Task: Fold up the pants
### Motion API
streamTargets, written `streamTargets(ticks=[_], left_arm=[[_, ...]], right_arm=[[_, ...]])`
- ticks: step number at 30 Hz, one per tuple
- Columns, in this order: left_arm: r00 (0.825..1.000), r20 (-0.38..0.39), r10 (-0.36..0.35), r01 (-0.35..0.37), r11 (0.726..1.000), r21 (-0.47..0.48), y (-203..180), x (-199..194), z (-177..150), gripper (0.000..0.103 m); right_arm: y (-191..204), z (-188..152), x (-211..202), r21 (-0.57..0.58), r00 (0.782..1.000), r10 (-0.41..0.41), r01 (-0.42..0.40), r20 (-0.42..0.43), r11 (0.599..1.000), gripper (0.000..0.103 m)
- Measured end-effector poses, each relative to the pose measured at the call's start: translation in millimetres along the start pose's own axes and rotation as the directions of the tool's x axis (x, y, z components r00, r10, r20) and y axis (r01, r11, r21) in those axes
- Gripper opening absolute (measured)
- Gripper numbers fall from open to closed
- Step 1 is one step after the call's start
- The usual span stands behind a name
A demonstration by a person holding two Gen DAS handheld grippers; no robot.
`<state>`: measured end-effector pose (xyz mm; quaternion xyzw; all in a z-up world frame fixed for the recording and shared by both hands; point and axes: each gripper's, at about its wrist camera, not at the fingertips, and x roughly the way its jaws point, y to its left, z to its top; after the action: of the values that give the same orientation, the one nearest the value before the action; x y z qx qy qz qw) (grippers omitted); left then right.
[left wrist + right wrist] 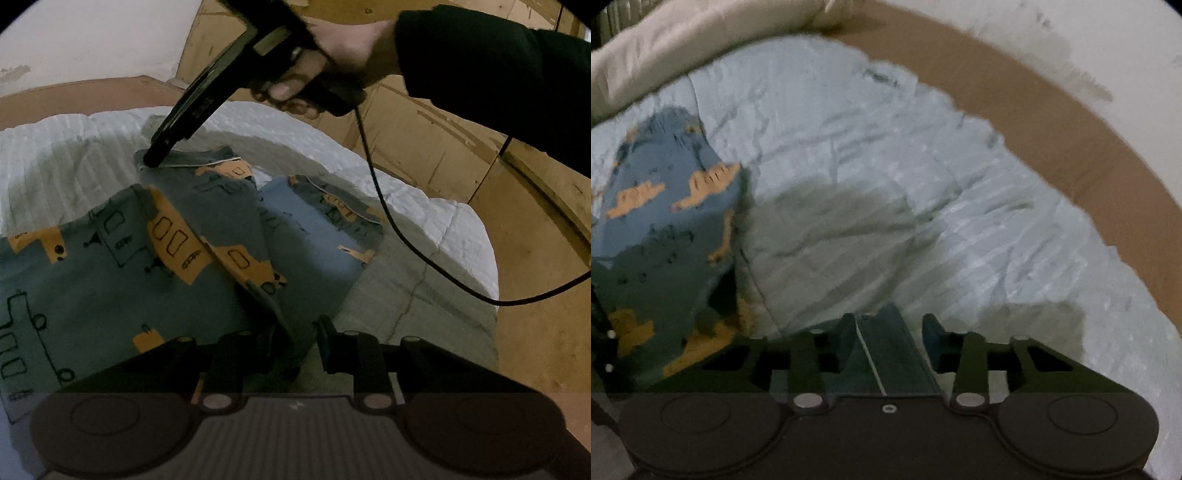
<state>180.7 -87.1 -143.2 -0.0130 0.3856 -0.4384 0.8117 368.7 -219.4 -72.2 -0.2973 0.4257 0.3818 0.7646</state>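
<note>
The pants (122,266) are blue-grey with orange vehicle prints and lie on a white quilt (51,155). In the left wrist view my left gripper (299,332) is shut on a fold of the pants near the crotch. My right gripper (153,160) reaches down from above and pinches the hem of the far leg. In the right wrist view the right gripper (890,325) holds a strip of hem with a white seam between its fingers, and the pants (665,206) hang at the left.
The quilt (886,184) covers a mattress bordered by a brown wooden frame (1052,122). Cardboard panels (424,140) stand at the right. A black cable (406,240) trails from the right gripper over the quilt. A beige blanket (683,44) lies at the far edge.
</note>
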Motion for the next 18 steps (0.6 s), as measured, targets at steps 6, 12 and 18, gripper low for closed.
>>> streamTargets(ticks=[6,12,18], left_arm=[[1.0,0.0,0.016,-0.016,1.0,0.001,-3,1,4,0.026],[0.999,0.02,0.026,-0.026,0.999,0.029,-14,2,8,0.026],[0.999,0.0,0.044,-0.044,0.996,0.073,-26,10,10,0.026]], right_arm=[[1,-1,19,-0.004,0.998,0.037,-0.037,-0.052,0.999,0.003],[-7,-38,-71,0.106,0.974,0.019,-0.044,0.225,0.993,0.003],[4,-138,-160,0.246,0.93,-0.05,-0.044,0.363,0.968,0.003]])
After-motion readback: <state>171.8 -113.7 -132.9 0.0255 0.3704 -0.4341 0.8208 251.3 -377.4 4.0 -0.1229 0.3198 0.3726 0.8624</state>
